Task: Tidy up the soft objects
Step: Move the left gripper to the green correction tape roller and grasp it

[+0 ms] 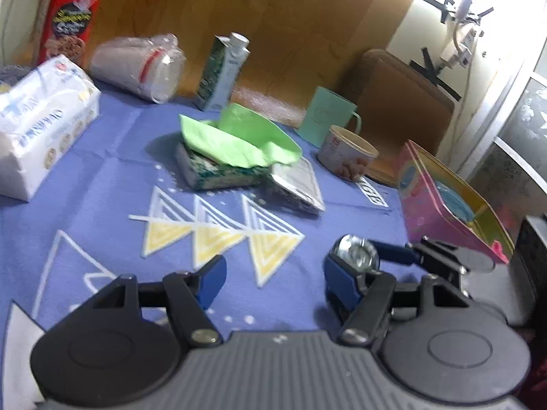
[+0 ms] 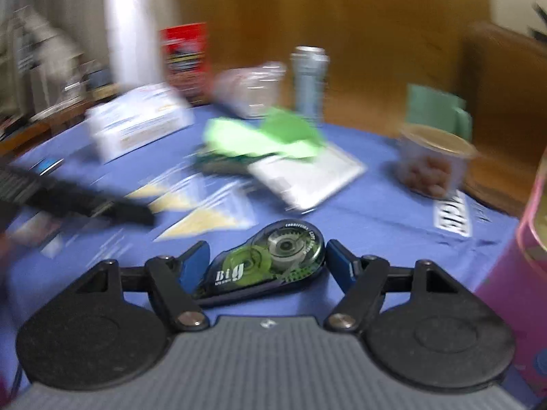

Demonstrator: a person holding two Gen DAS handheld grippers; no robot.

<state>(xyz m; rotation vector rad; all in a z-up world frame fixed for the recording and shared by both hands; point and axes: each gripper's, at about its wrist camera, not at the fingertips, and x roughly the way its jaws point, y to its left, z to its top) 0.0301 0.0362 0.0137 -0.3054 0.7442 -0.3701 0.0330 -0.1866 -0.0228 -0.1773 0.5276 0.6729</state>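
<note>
We see our left hand-held gripper (image 1: 273, 278) spread wide over the blue cloth (image 1: 102, 212) on the desk, with nothing between its blue pads (image 1: 213, 280). Just past its right finger, in the left wrist view, sits our right hand-held gripper (image 1: 386, 256), seen end on, with its lens facing the camera.

In the right wrist view, the right hand-held gripper (image 2: 266, 263) is clamped on a tape dispenser (image 2: 270, 259), green and dark, lying slantwise between the two pads, low over the cloth (image 2: 376, 218). This view is smeared by motion, so finer detail is lost.

The soft things lie near the middle of the cloth: a green cloth (image 1: 239, 136) draped over a tissue pack (image 1: 218, 171), with a clear flat packet (image 1: 297, 184) touching the pack's right side. The same green cloth (image 2: 266, 136) shows ahead of the right hand-held gripper, partly over that packet (image 2: 307, 177).

At far left lies a big white napkin pack (image 1: 41, 119). Behind it stand a red box (image 1: 71, 17), a sleeve of plastic cups (image 1: 136, 65) on its side and a carton (image 1: 222, 71). To the right are a mint mug (image 1: 328, 116), a round tub (image 1: 347, 153) and a pink tin (image 1: 444, 201), open and tilted at the cloth's edge
</note>
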